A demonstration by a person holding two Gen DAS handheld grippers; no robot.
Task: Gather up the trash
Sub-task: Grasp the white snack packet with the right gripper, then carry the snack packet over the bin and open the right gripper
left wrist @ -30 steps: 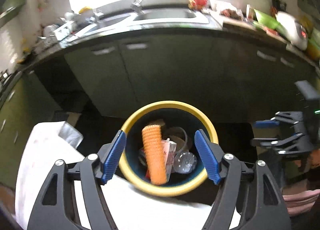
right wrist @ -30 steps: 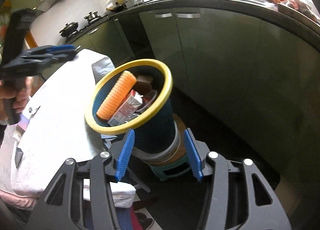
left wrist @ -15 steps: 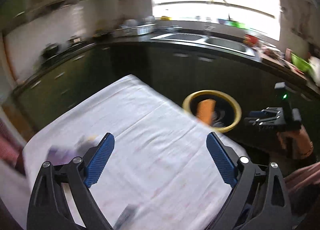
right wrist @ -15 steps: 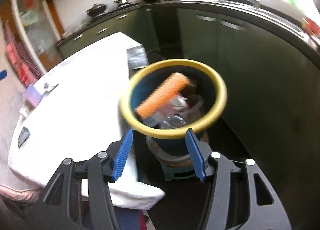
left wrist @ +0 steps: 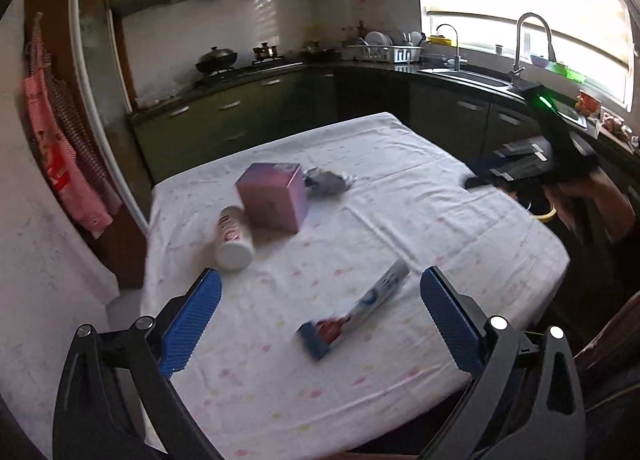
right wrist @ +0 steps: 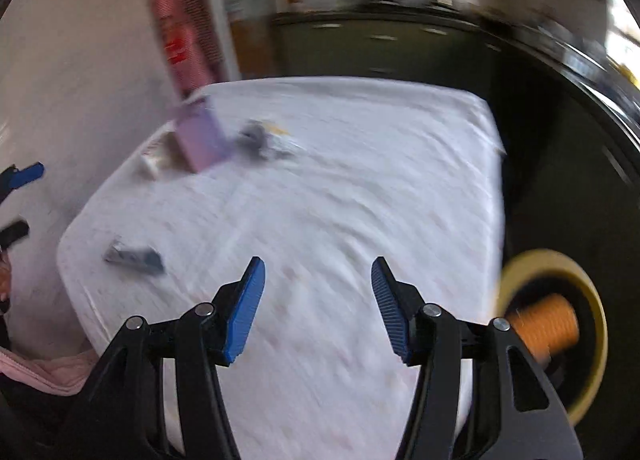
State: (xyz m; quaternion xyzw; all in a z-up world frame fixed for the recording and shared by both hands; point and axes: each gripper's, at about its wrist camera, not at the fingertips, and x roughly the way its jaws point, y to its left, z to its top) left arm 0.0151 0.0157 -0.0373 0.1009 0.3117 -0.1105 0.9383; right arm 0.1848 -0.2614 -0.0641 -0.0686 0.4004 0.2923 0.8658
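Hovering with both grippers' fingers wide and empty, we should lower the left gripper (left wrist: 318,318) squarely across the toothpaste box (left wrist: 354,310) before closing.

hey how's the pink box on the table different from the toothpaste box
The pink box is squat and cube-like, pink-purple all over; the toothpaste box is long, thin and flat, white and blue with some red. The pink box sits further back beside a white bottle; the toothpaste box lies nearest the left gripper. Both rest on the white tablecloth.
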